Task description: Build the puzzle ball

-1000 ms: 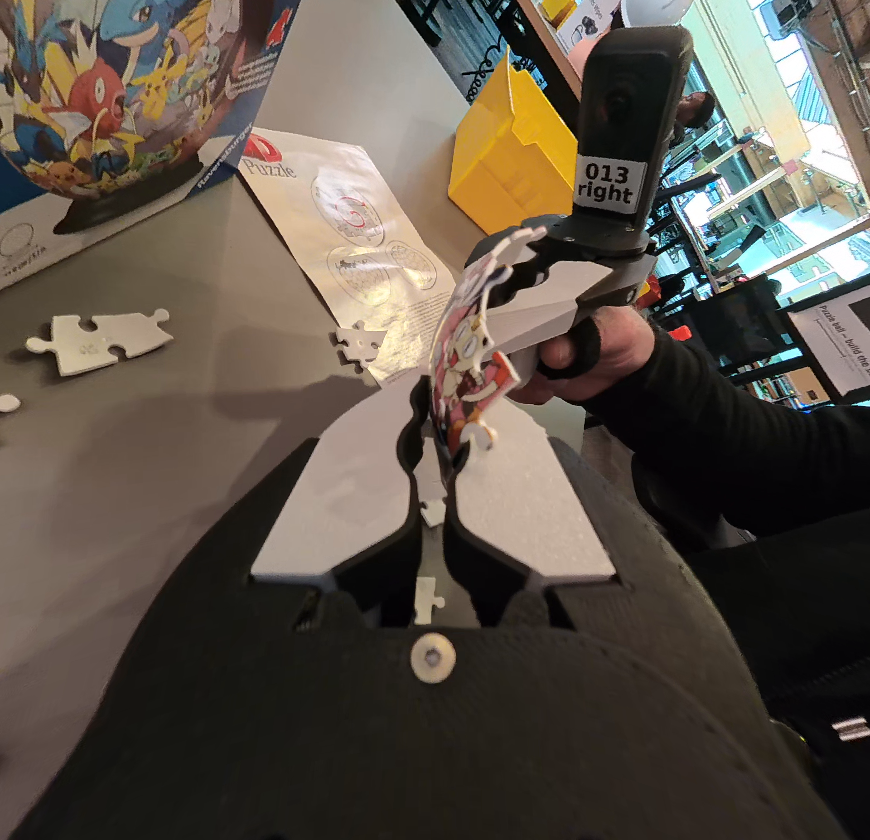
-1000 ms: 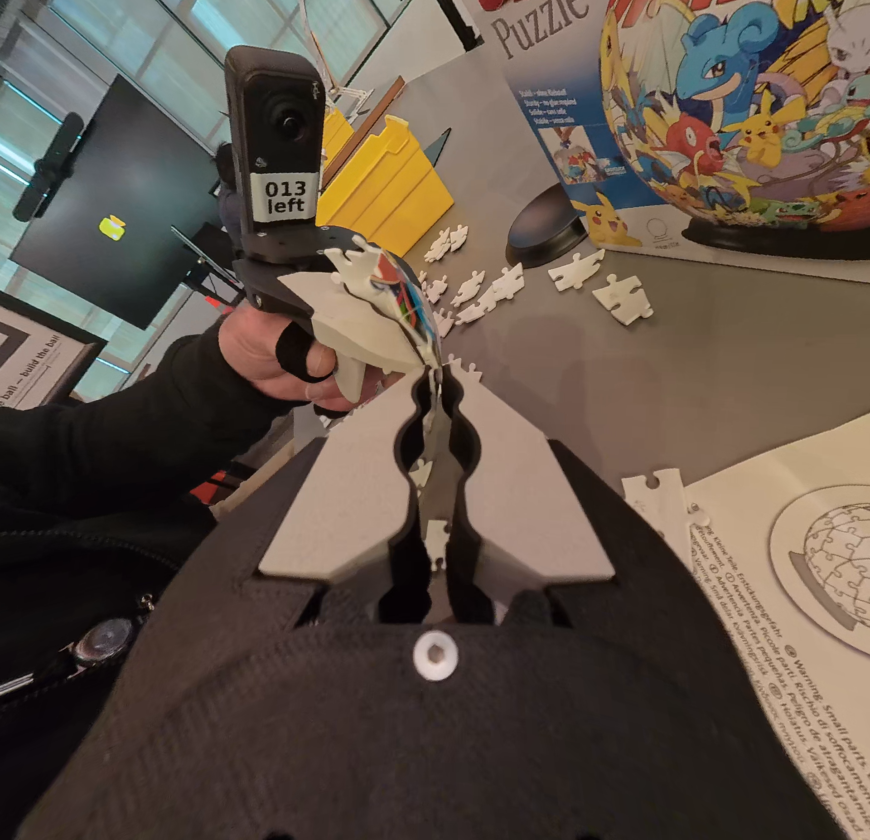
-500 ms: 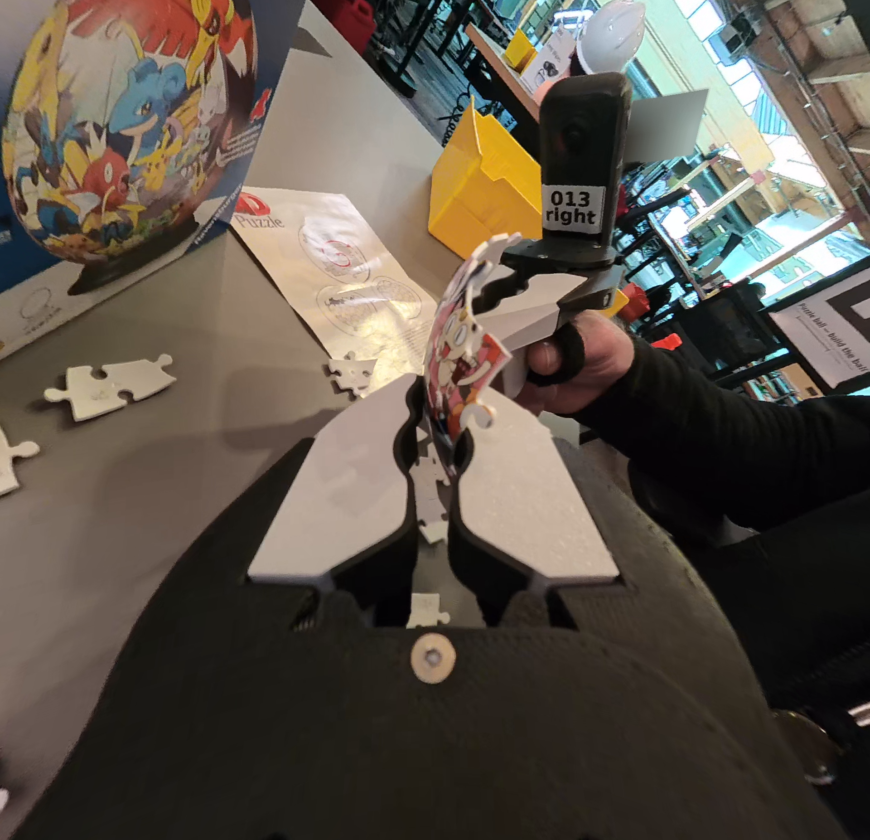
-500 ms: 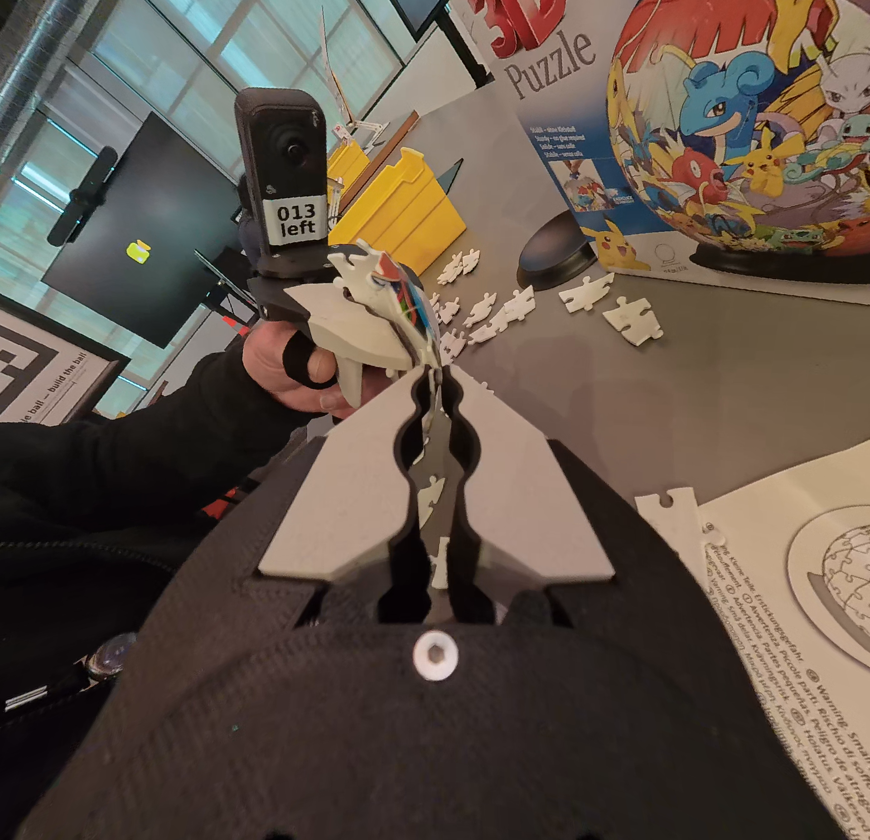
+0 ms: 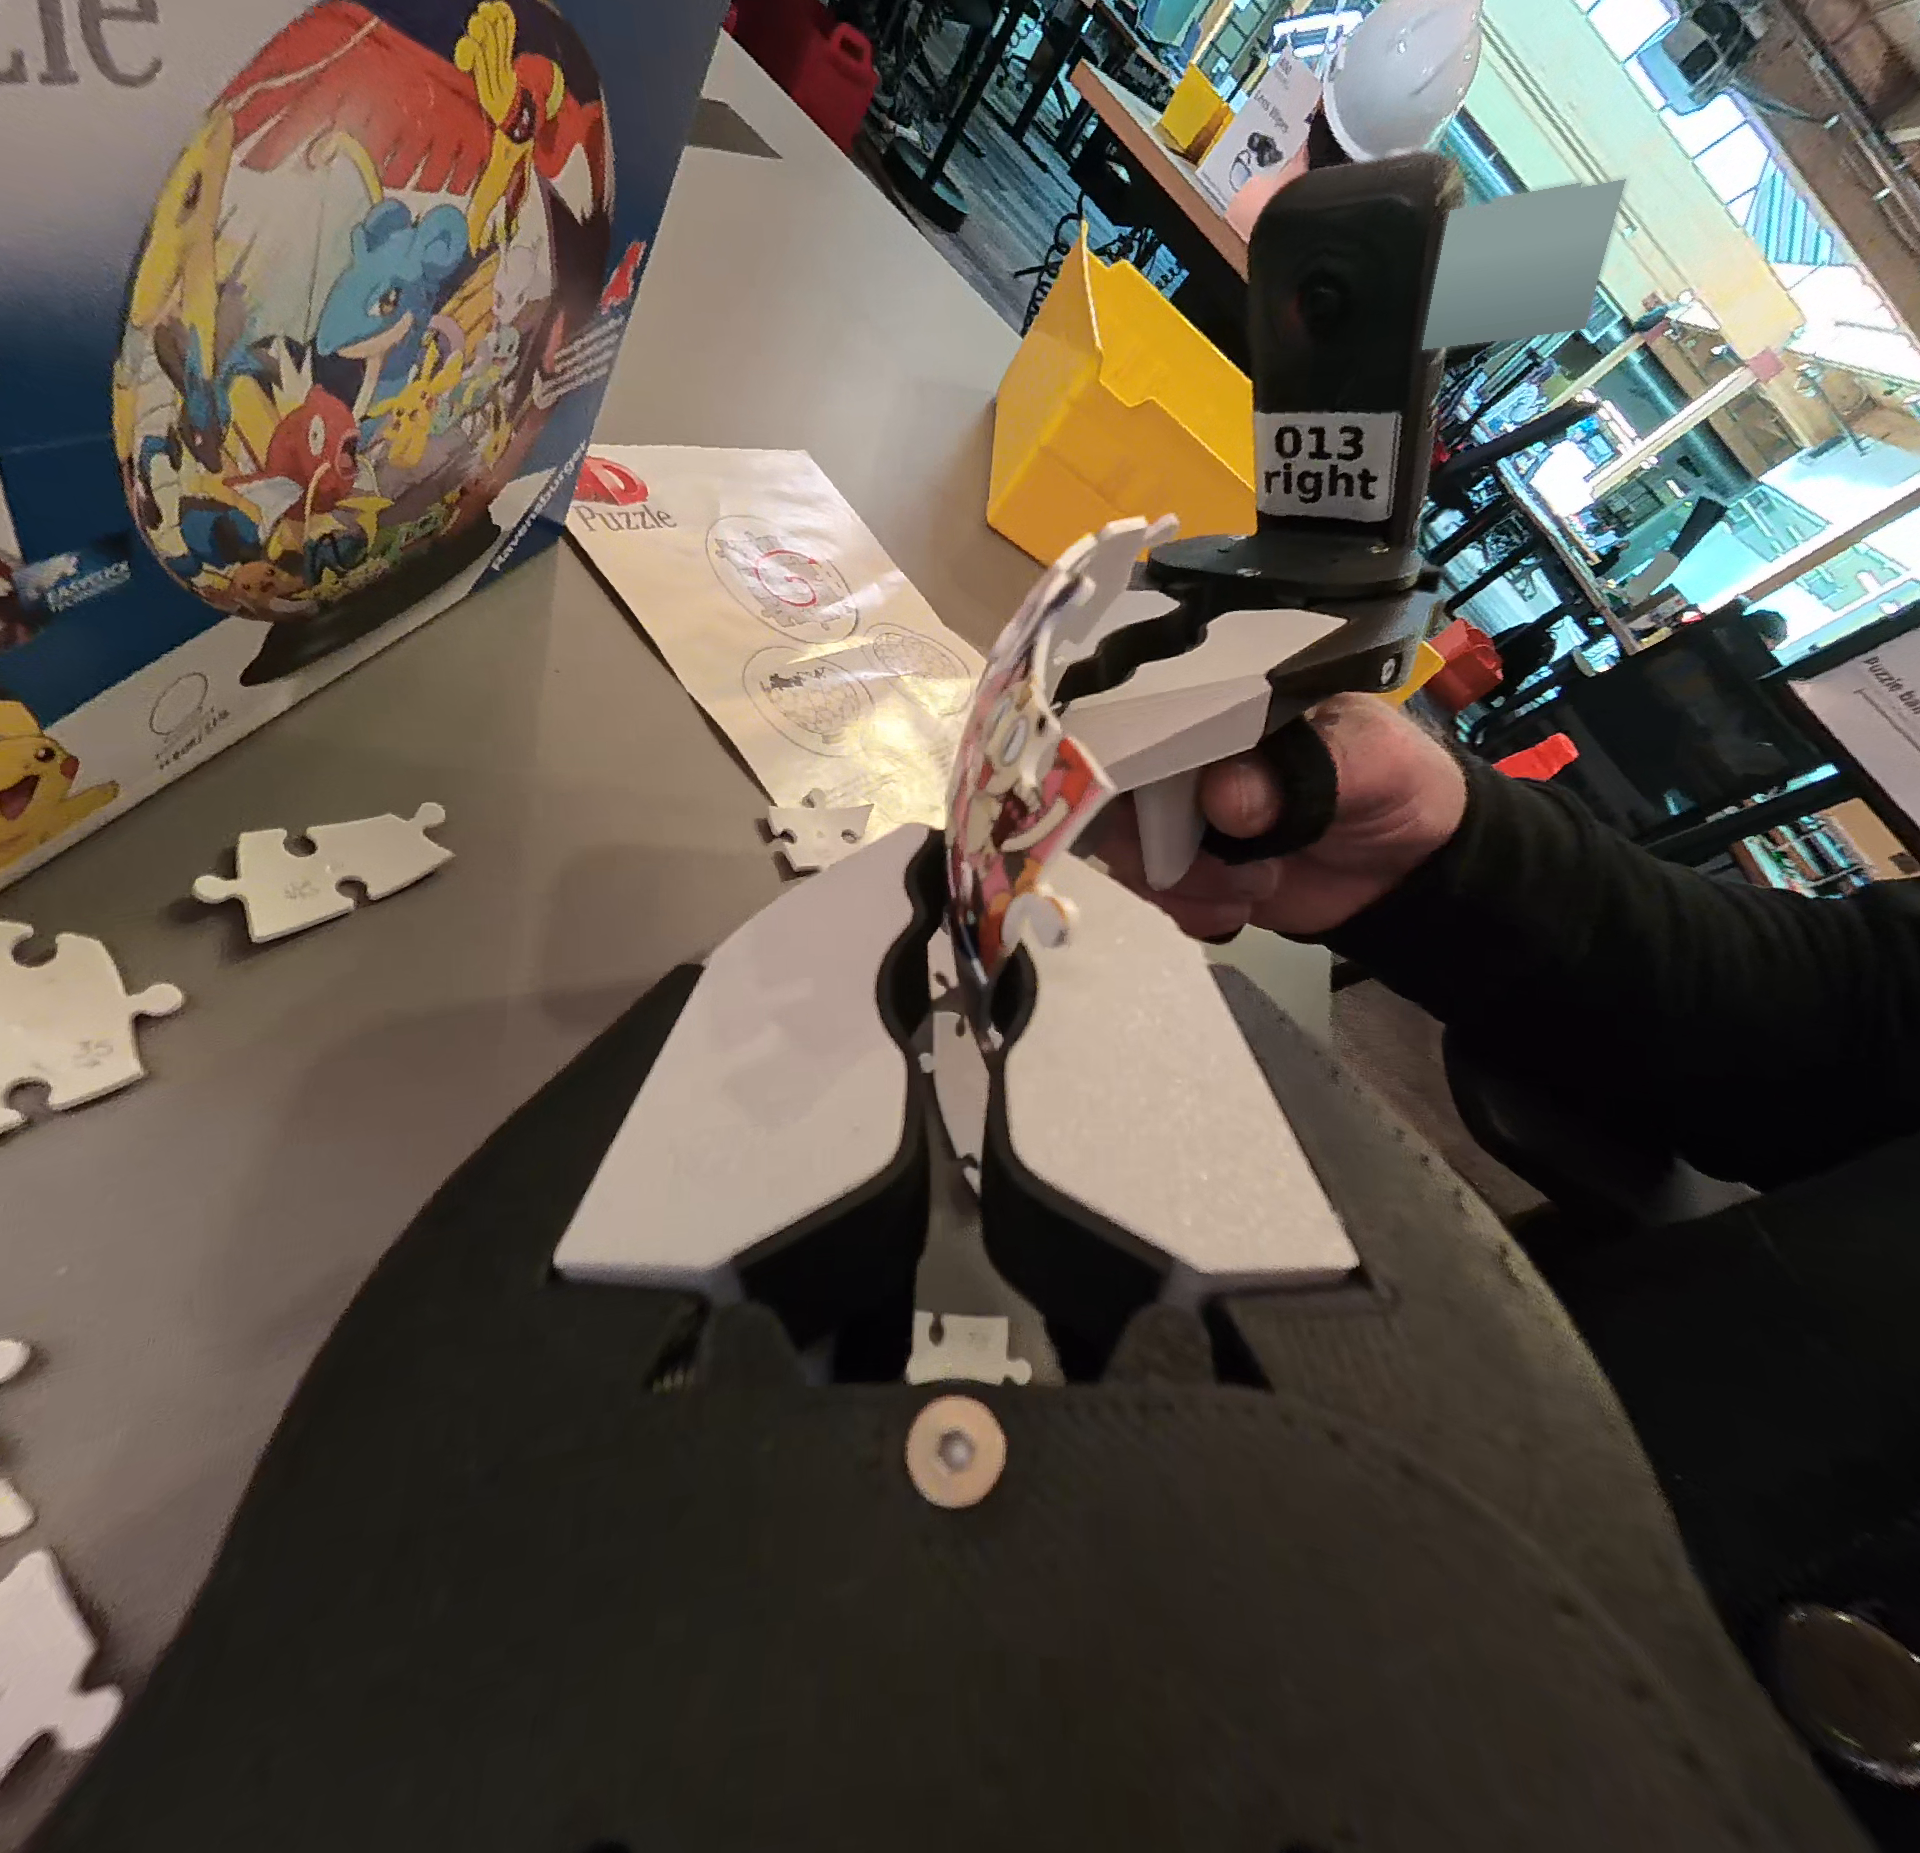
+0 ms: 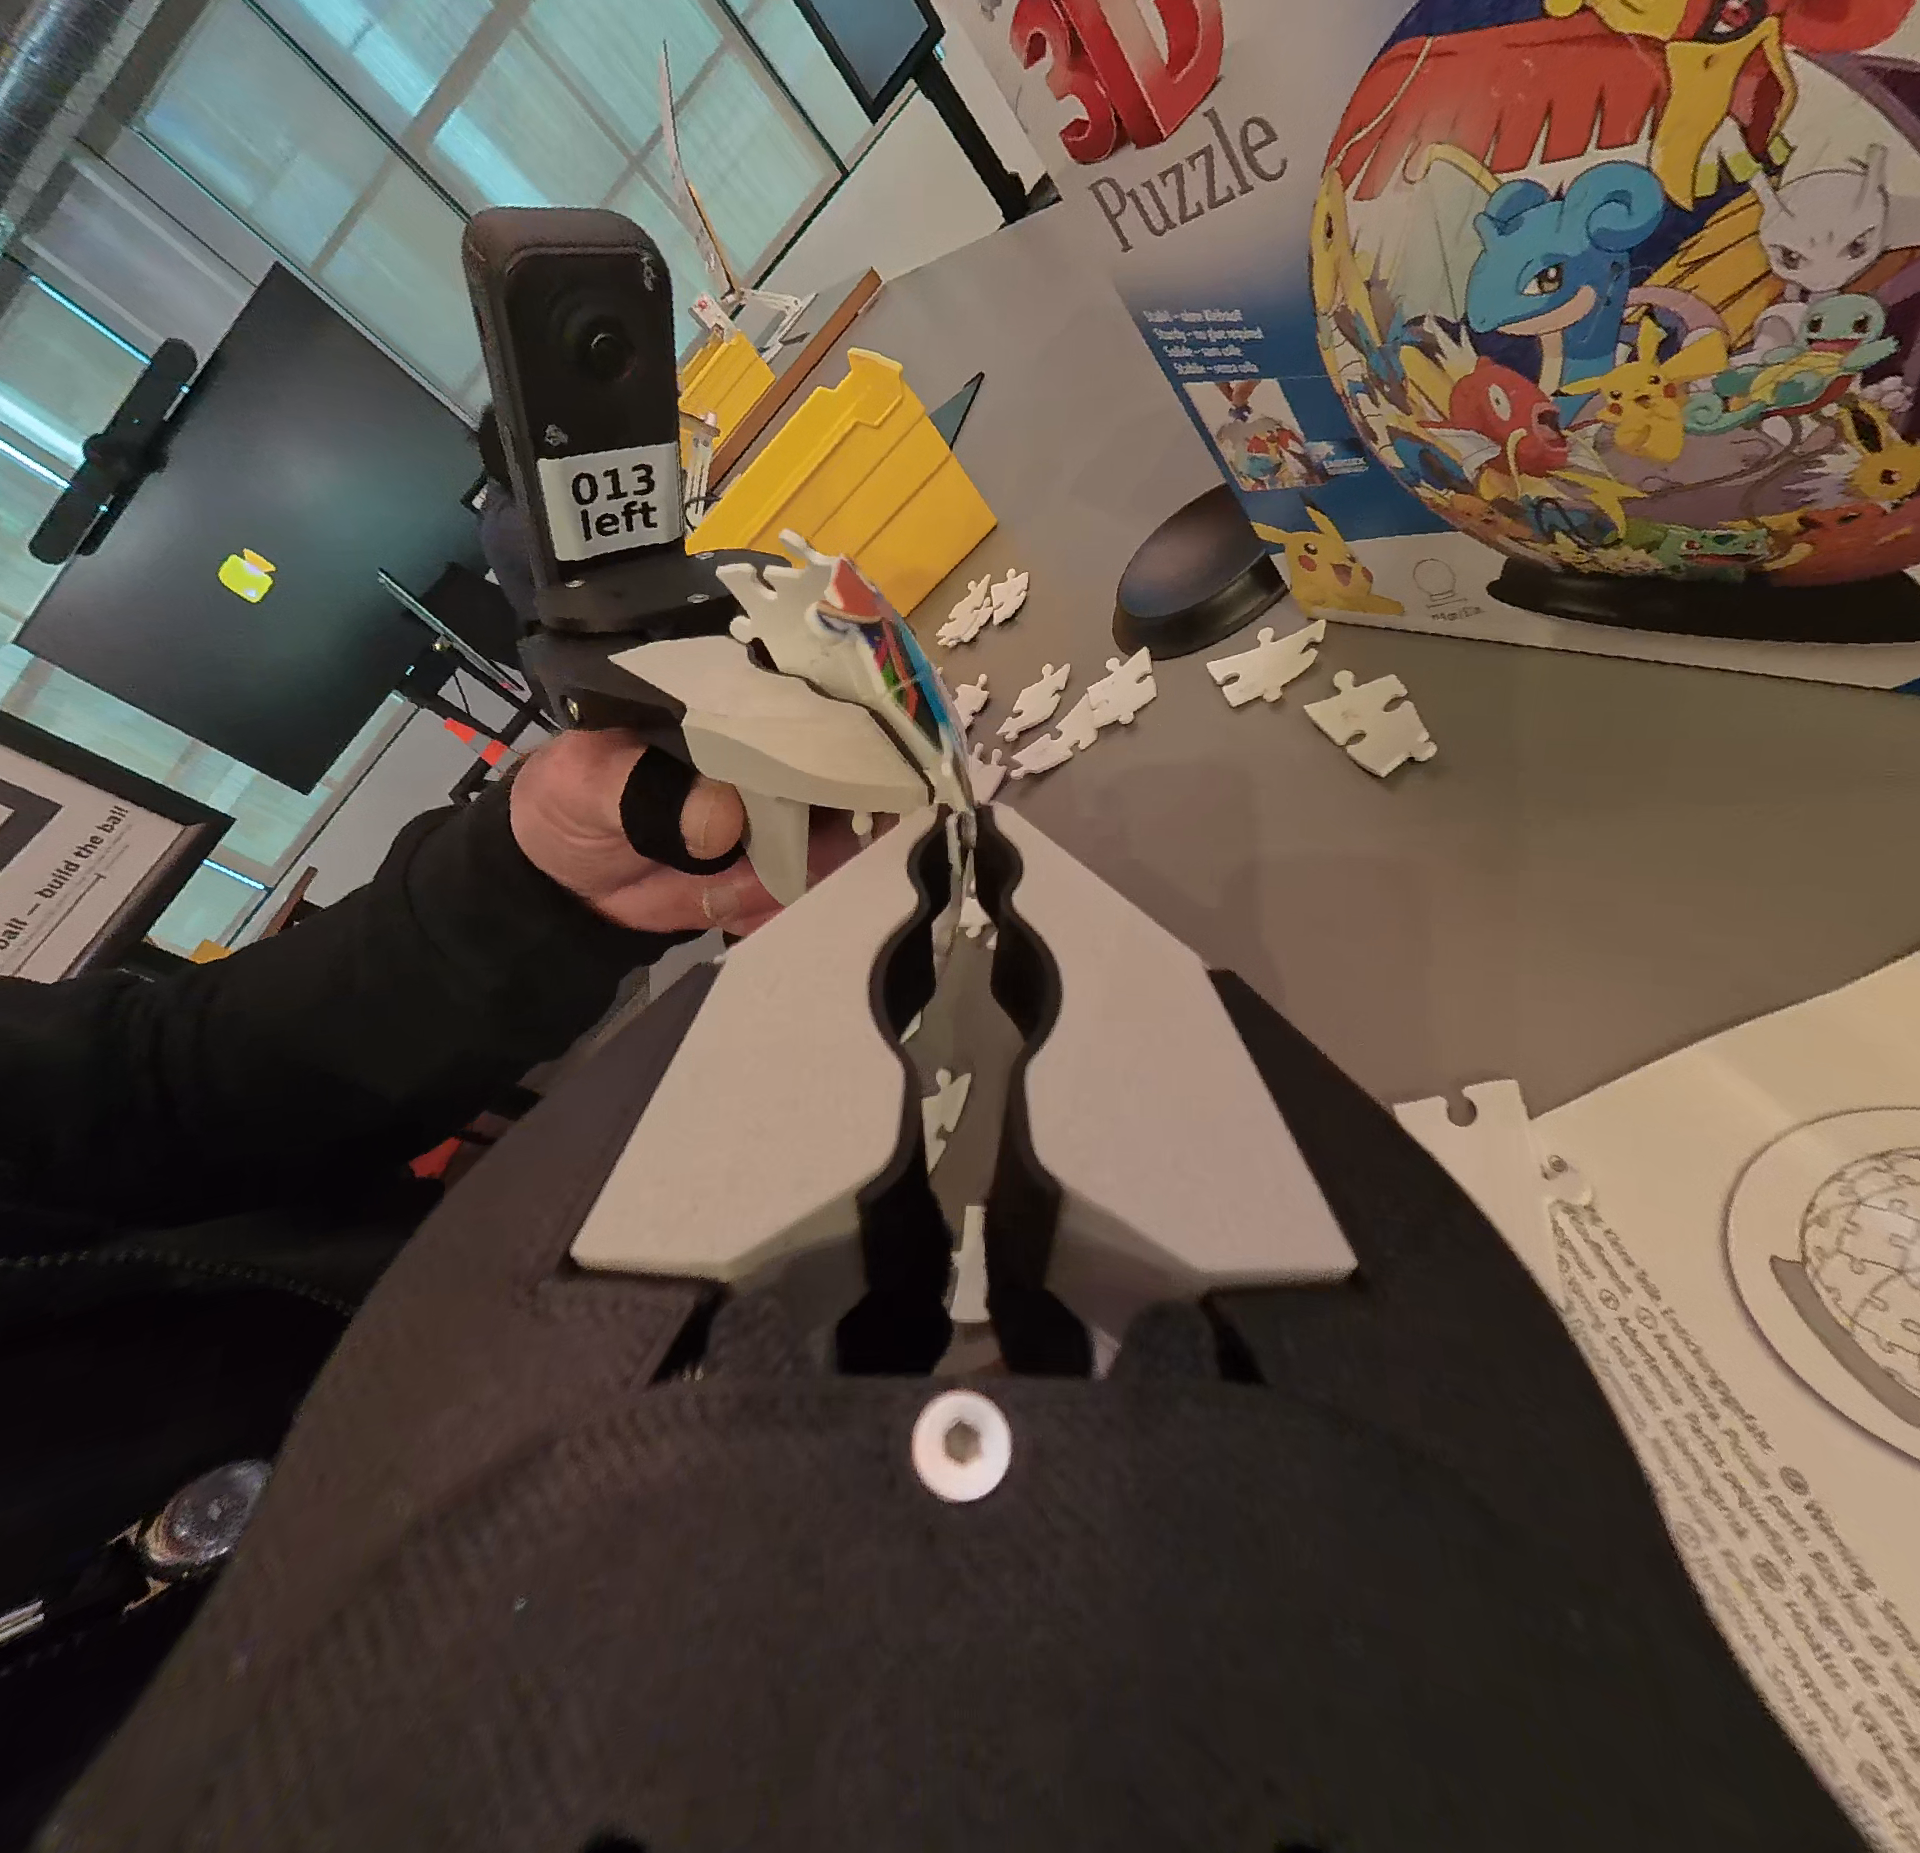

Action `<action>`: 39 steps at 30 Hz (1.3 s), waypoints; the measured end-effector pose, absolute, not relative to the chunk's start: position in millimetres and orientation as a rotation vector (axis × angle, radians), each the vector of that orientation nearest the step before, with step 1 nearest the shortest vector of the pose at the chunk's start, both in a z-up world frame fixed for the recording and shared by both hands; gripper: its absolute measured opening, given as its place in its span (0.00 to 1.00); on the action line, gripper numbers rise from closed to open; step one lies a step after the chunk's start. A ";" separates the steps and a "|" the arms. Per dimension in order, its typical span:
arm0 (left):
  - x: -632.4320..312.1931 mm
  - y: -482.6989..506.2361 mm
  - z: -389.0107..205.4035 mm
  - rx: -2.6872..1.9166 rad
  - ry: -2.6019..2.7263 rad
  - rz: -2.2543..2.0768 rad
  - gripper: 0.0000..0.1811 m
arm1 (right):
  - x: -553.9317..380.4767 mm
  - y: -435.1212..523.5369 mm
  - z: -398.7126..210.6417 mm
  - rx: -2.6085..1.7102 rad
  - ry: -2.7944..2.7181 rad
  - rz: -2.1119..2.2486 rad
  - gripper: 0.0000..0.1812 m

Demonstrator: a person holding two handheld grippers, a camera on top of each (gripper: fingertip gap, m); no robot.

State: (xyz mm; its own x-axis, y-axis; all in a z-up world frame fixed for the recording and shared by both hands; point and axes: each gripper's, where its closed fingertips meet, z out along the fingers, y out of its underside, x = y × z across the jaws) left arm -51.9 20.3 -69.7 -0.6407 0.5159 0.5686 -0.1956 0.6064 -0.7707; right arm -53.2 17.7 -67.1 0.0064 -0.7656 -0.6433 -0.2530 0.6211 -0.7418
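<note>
A curved strip of joined puzzle pieces (image 5: 1013, 764), printed side pink and red and back white, is held in the air between both grippers. My left gripper (image 5: 964, 904) is shut on its lower end. My right gripper (image 5: 1101, 650) shows farther off, shut on its upper part. In the right wrist view my right gripper (image 6: 961, 821) is shut on the strip's edge, which shows edge-on. The left gripper (image 6: 873, 702) holds the coloured strip (image 6: 883, 660) just beyond. Loose white pieces (image 5: 322, 868) lie face down on the grey table (image 5: 499, 972).
The puzzle box (image 5: 343, 297) stands at the back of the table. An instruction sheet (image 5: 790, 608) and a yellow bin (image 5: 1112, 432) lie beyond the grippers. In the right wrist view a black round stand (image 6: 1195, 588) sits by the box (image 6: 1558, 297), with several loose pieces (image 6: 1320, 691). My two grippers' fingertips are within a few centimetres of each other.
Both grippers have moved together with the strip still held between them, and have tilted up so more of the box shows. Neither grip has changed.
</note>
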 end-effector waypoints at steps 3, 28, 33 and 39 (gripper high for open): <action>-45.0 19.2 -62.1 -0.245 -1.998 1.165 0.07 | -52.4 16.5 -66.2 -0.877 1.560 -0.504 0.01; -45.3 17.0 -56.1 -0.168 -1.949 1.239 0.00 | -50.4 18.2 -63.2 -0.829 1.512 -0.466 0.02; -50.1 17.6 -54.8 -0.164 -1.920 1.231 0.01 | -50.4 20.2 -60.6 -0.811 1.485 -0.444 0.02; -49.9 17.9 -56.0 -0.185 -1.941 1.278 0.01 | -50.5 21.3 -60.6 -0.758 1.487 -0.386 0.01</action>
State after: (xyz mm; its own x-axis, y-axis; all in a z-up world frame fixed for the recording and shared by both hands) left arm -49.9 17.9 -56.0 -0.6789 0.5087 0.5294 -0.2851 0.4818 -0.8286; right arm -50.5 21.3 -60.6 0.0819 -0.6612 -0.7457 -0.2154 0.7188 -0.6610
